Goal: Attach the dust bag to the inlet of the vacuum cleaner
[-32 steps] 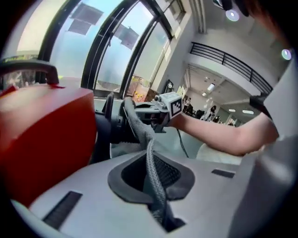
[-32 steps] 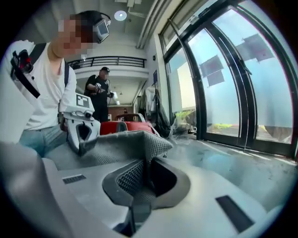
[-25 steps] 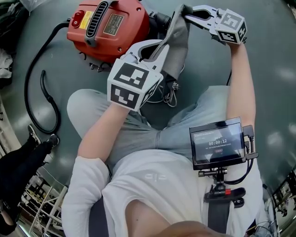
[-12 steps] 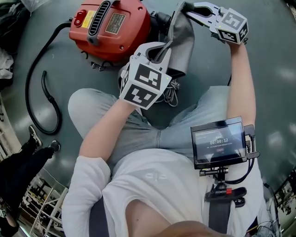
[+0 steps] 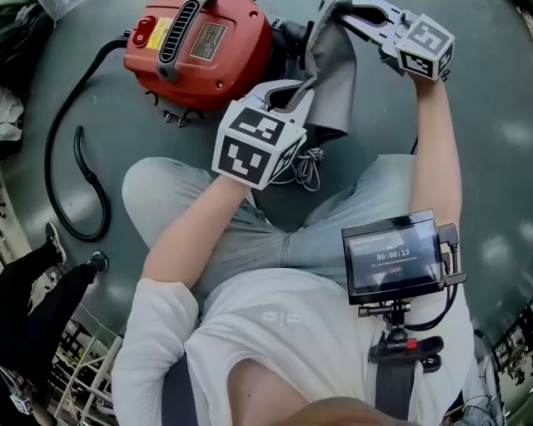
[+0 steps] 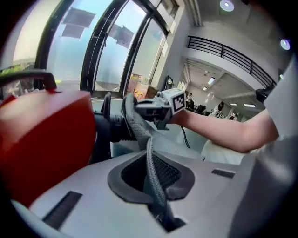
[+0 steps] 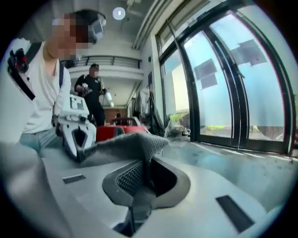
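My left hand-held gripper (image 5: 305, 86) and right hand-held gripper (image 5: 337, 15) are both clamped on the grey dust bag (image 5: 335, 79), at its 7 and 12 o'clock edges. I judge this spreads its mouth for the inlet (image 5: 290, 37) at the red vacuum cleaner's (image 5: 196, 50) 3 o'clock.

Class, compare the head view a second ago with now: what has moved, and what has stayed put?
The left gripper shifted right in the head view, toward the dust bag. The right gripper edged up and right, pulling the bag's top edge along. Both stay shut on the bag. The red vacuum cleaner lies where it was.
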